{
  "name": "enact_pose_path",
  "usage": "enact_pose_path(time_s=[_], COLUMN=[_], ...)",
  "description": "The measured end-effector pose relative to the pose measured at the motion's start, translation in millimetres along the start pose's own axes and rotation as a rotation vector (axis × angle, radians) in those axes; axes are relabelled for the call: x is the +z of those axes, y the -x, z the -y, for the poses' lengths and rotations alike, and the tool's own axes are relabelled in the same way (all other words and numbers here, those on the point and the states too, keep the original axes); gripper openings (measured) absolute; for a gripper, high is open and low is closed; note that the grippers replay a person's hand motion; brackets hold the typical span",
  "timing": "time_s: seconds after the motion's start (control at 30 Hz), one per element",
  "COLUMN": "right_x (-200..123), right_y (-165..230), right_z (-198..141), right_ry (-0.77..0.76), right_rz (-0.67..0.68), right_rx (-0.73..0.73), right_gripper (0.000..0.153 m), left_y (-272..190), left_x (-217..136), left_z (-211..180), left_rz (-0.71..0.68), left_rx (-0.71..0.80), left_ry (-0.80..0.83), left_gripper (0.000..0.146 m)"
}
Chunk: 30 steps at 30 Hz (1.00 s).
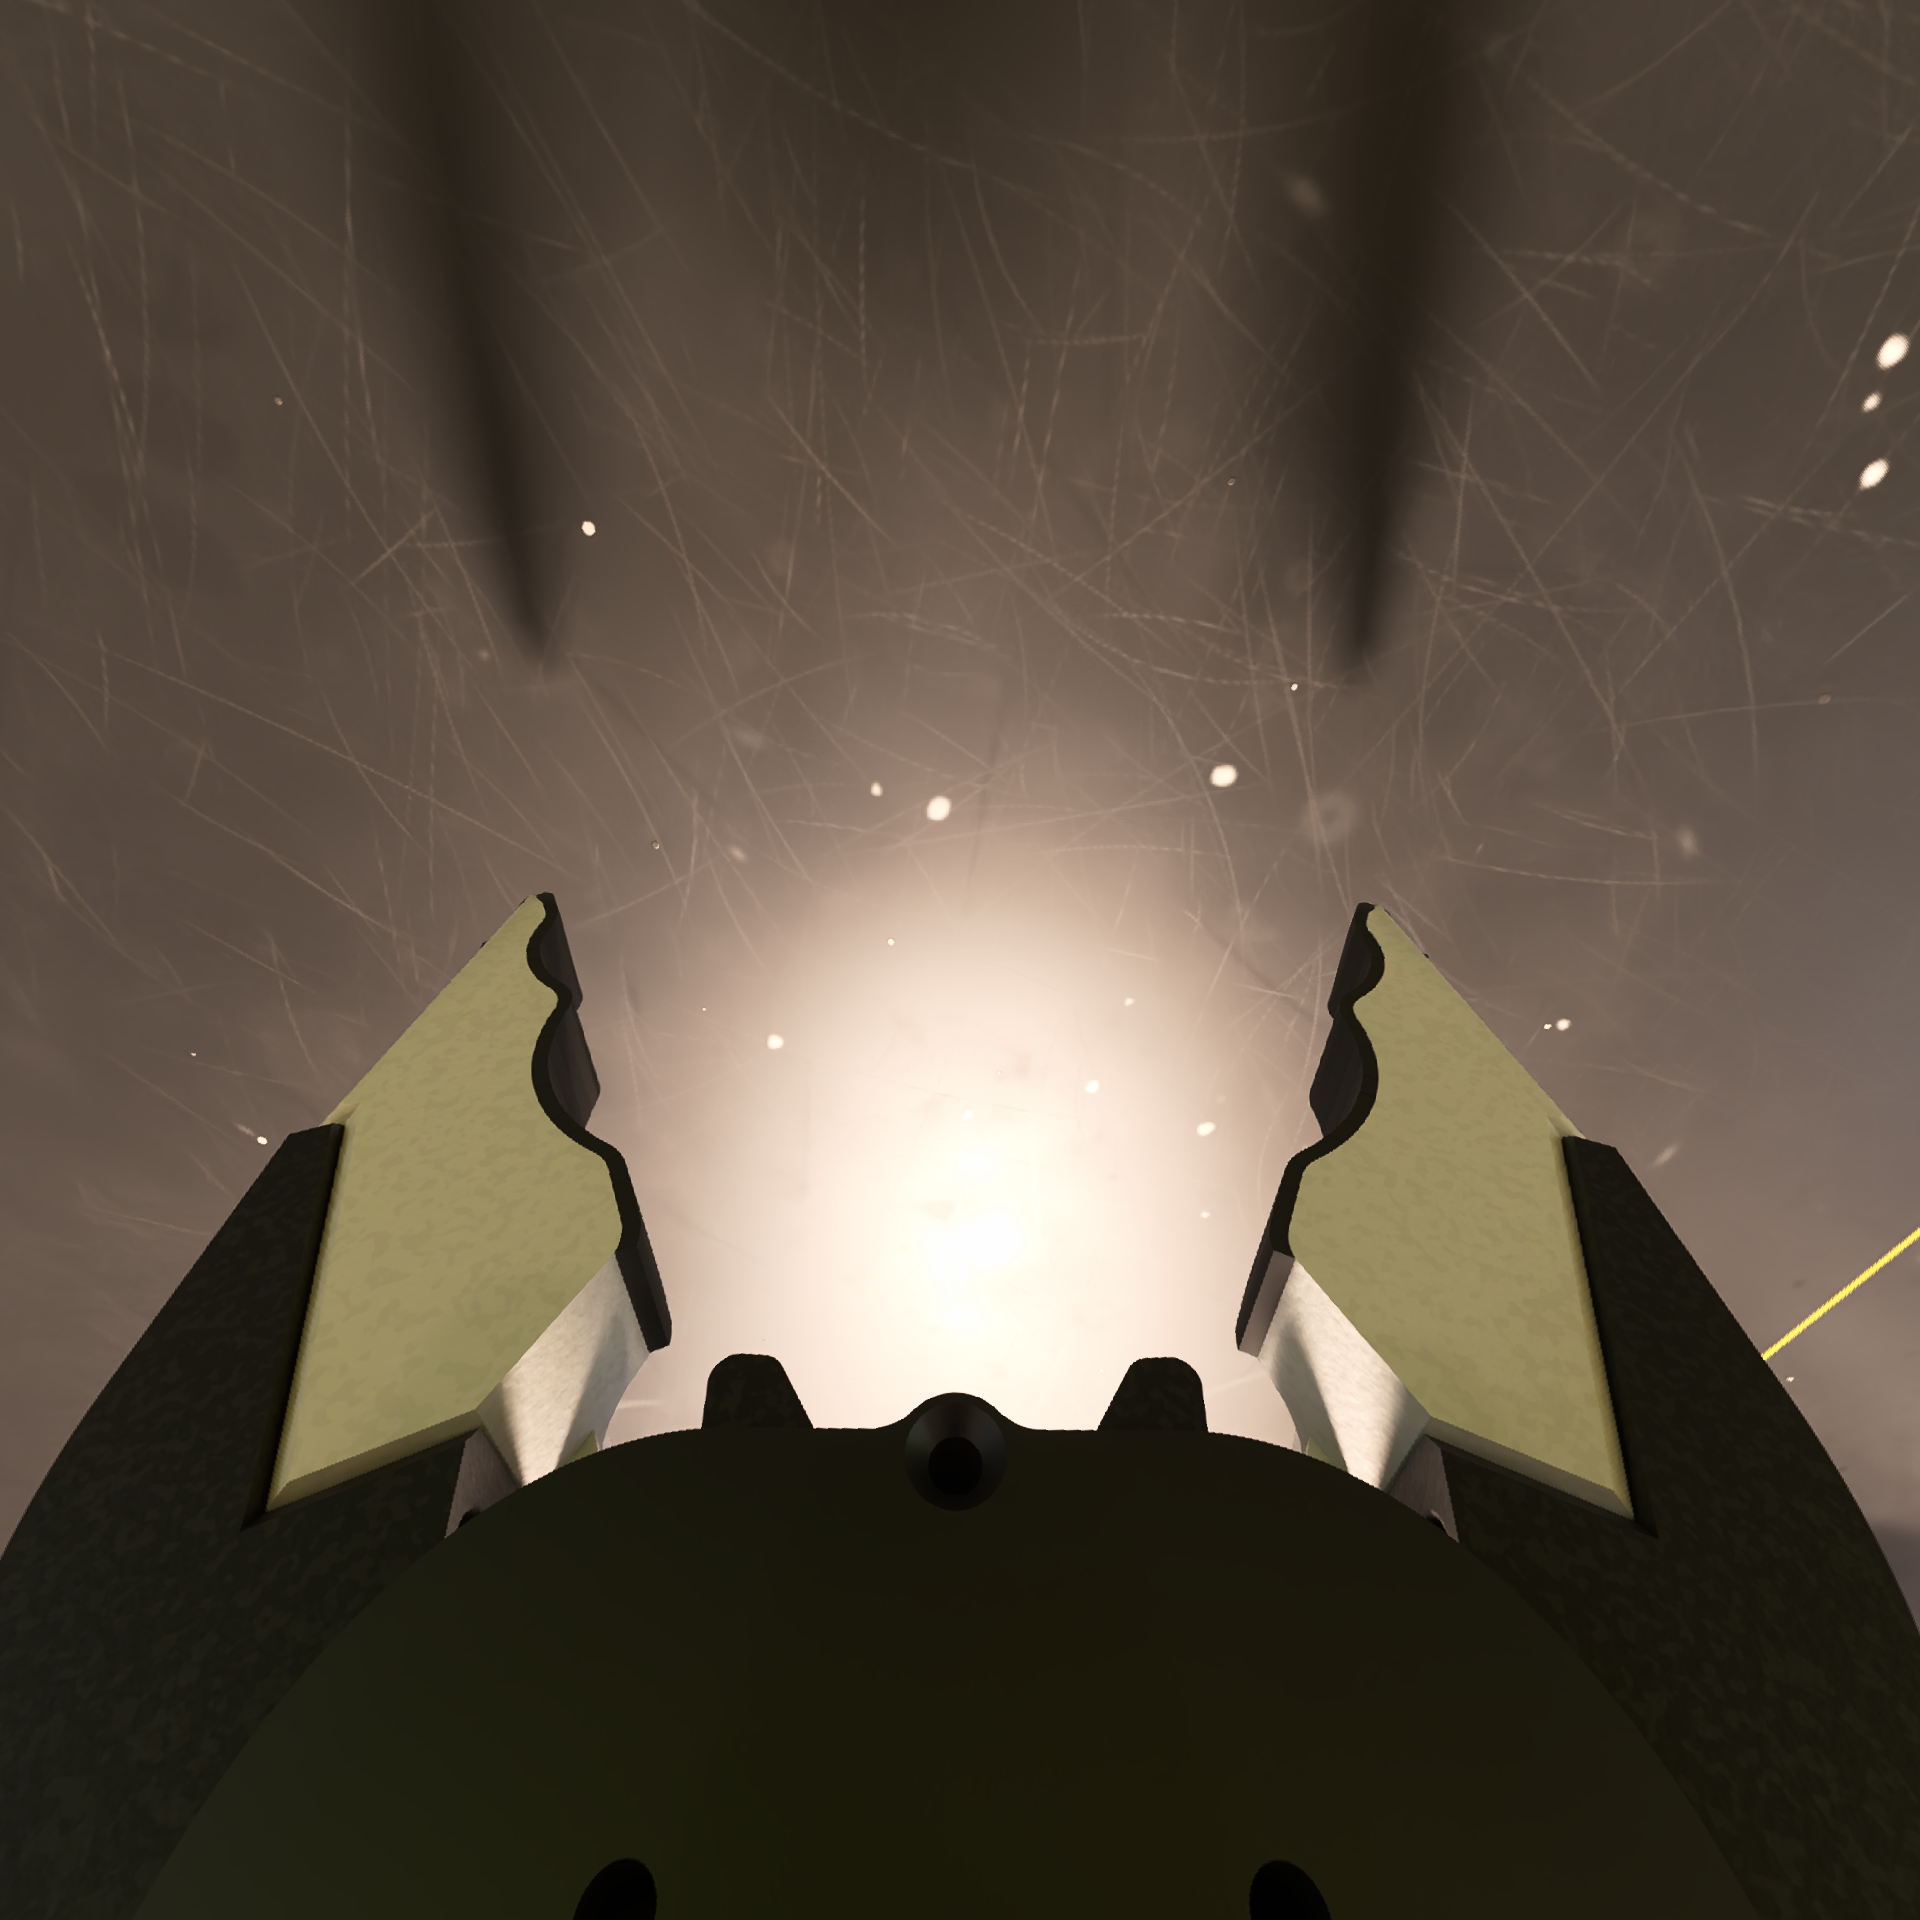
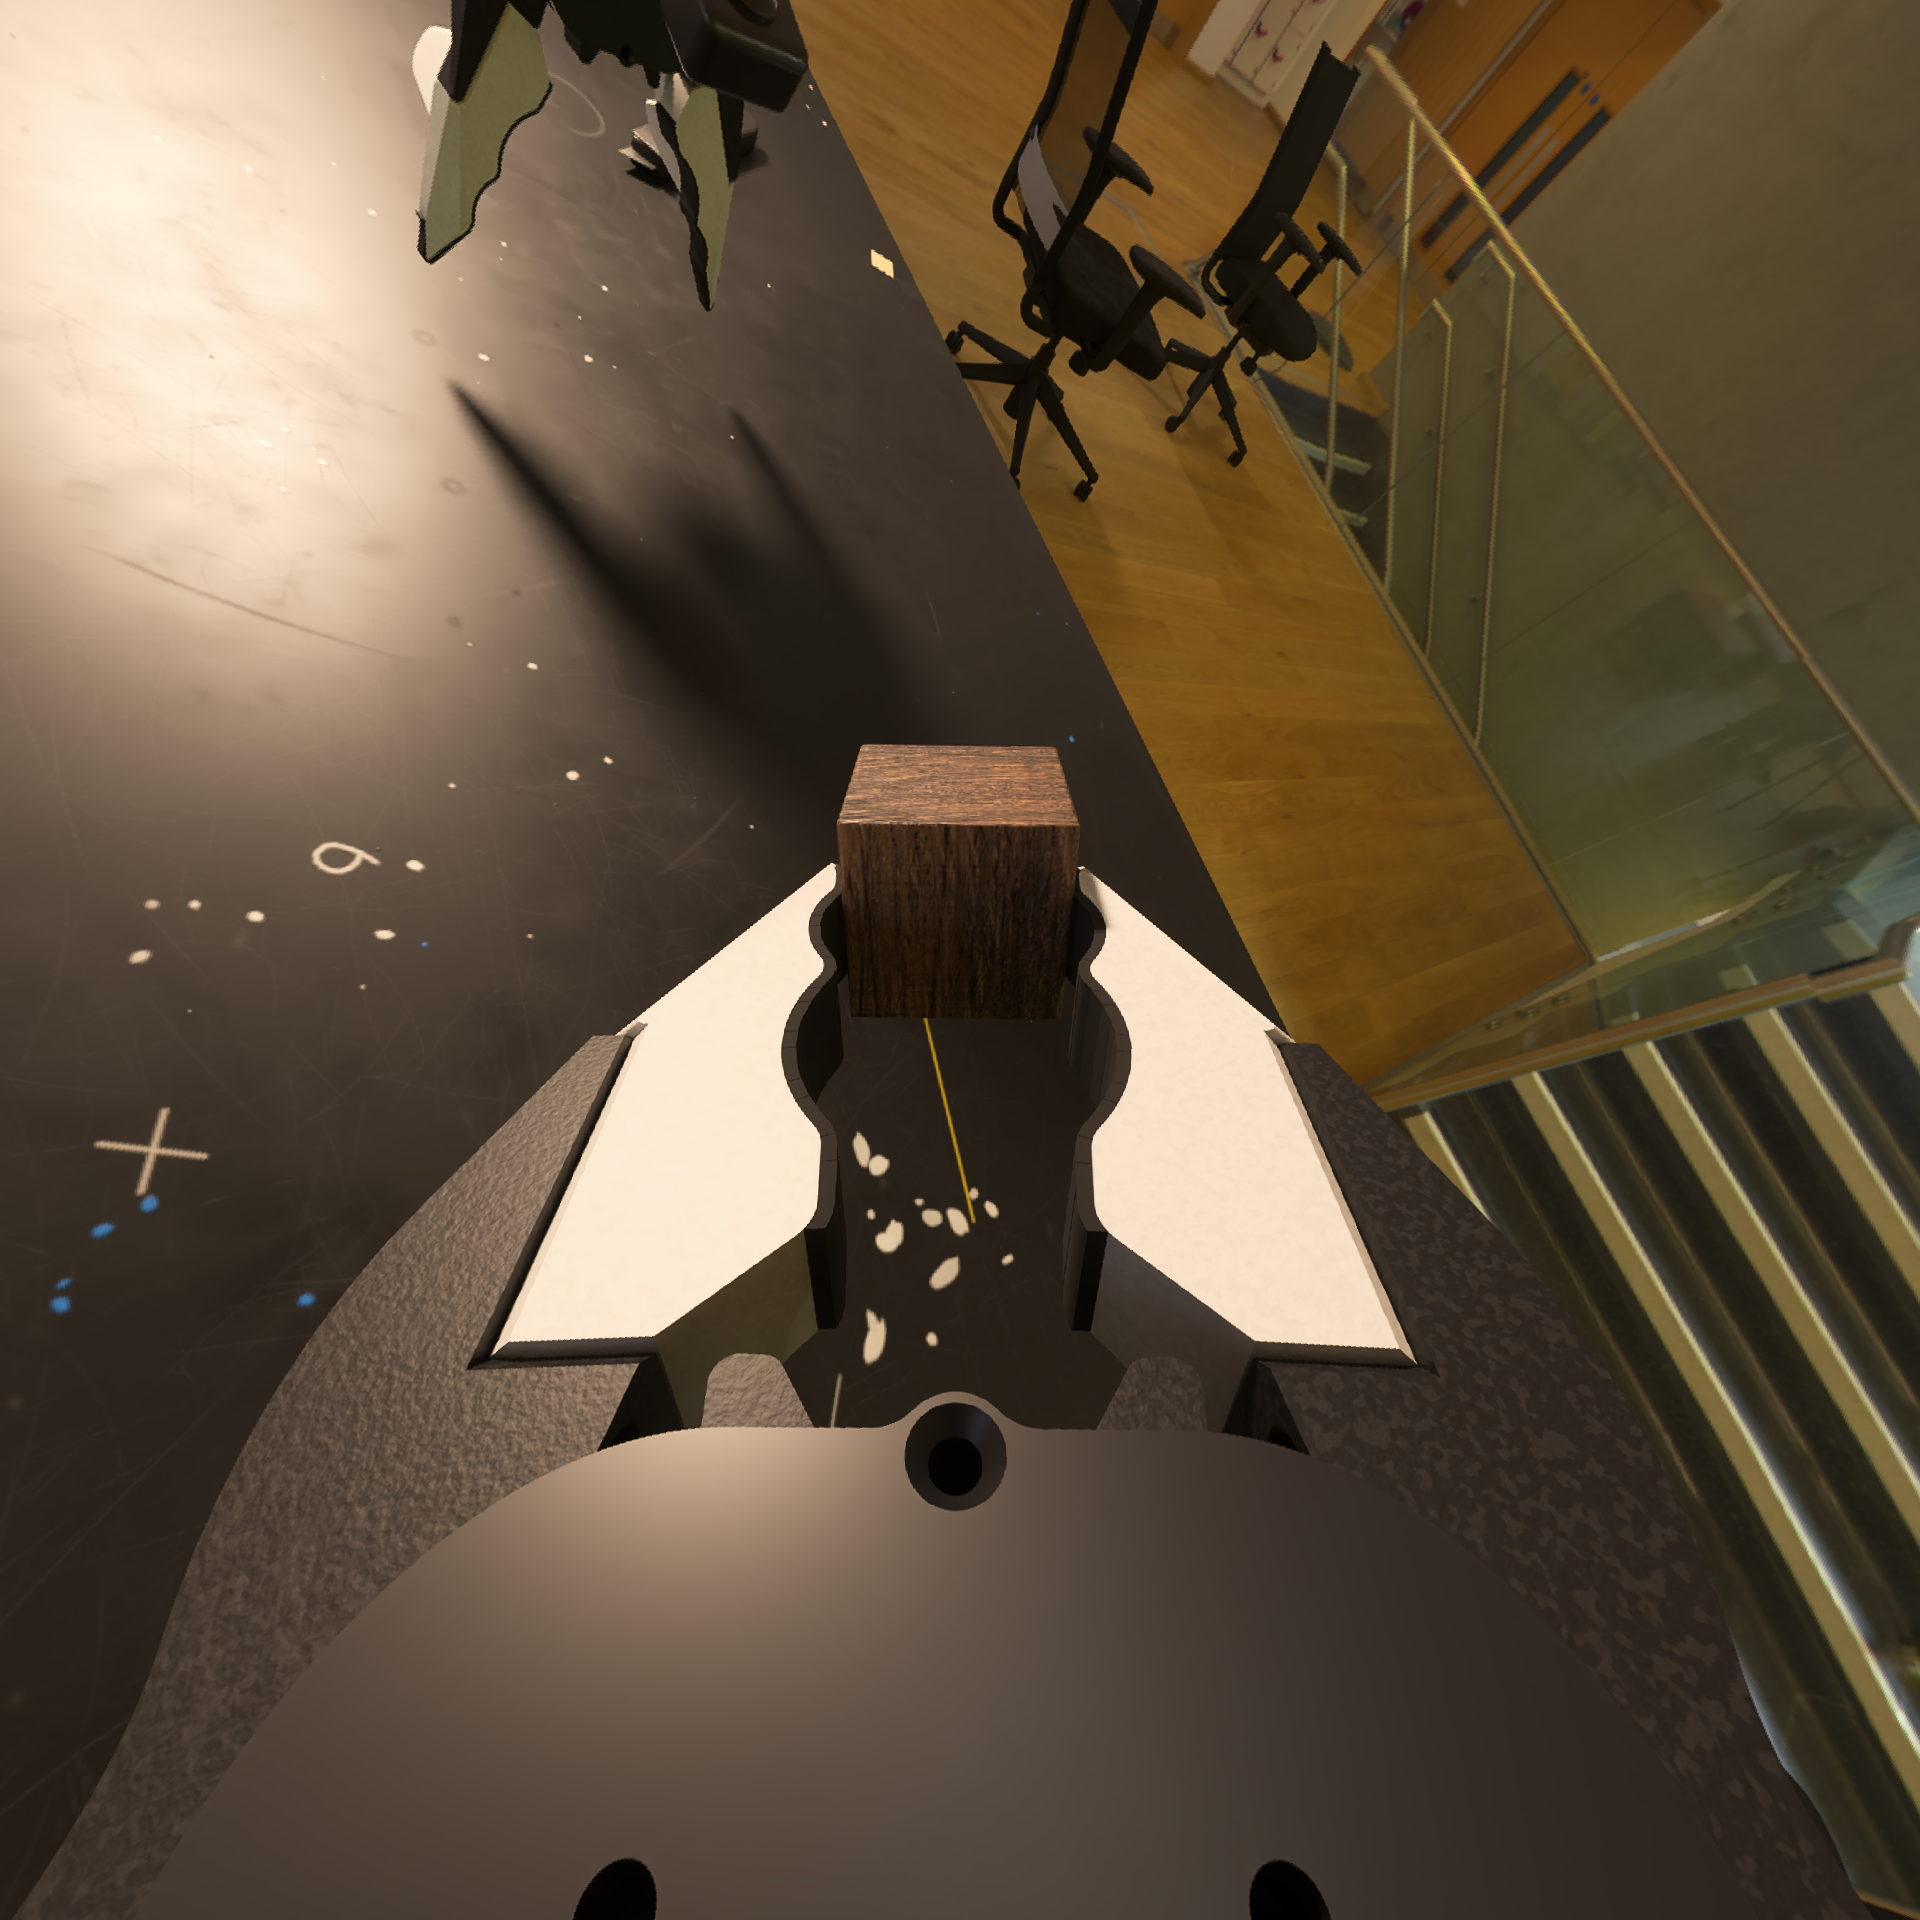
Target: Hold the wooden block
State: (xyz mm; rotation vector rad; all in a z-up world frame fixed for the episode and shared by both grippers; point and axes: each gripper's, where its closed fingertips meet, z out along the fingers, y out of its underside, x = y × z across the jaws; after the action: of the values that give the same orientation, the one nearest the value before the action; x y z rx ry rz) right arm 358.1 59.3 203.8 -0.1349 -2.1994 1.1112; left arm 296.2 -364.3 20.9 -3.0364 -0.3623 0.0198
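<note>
The wooden block (image 2: pixel 956 883) is a dark brown cube held between the tips of my right gripper (image 2: pixel 956 925). The jaws are shut on its two sides, above the dark table (image 2: pixel 312 623). My left gripper (image 1: pixel 956 914) is open and empty, pointing down at the scratched dark table surface (image 1: pixel 935 416). The block does not show in the left wrist view. The left gripper also shows far off in the right wrist view (image 2: pixel 582 197), hovering above the table with its fingers apart.
The table's edge (image 2: pixel 1039 582) runs diagonally to the right of the block. Beyond it lie a wooden floor (image 2: pixel 1299 727), two black office chairs (image 2: pixel 1101 270) and a glass railing (image 2: pixel 1610 623). White and blue paint specks (image 2: pixel 925 1226) dot the table.
</note>
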Motion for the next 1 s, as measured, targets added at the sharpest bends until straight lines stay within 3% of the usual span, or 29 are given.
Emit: enact_pose_path(time_s=[0.83, 1.0], right_x=[3.7, 4.3], right_y=[7.5, 7.6], right_z=[-3.4, -3.5], right_ry=[0.026, 0.026], right_rz=[0.030, 0.028], right_rx=[-0.041, -0.040], right_gripper=[0.040, 0.040], left_y=[0.0, -1.3], left_x=[-1.0, -0.5], left_z=[-6.0, -11.7], left_rz=[-0.023, -0.043], left_rx=[-0.060, -0.073], left_ry=[0.086, 0.206], left_gripper=[0.140, 0.142])
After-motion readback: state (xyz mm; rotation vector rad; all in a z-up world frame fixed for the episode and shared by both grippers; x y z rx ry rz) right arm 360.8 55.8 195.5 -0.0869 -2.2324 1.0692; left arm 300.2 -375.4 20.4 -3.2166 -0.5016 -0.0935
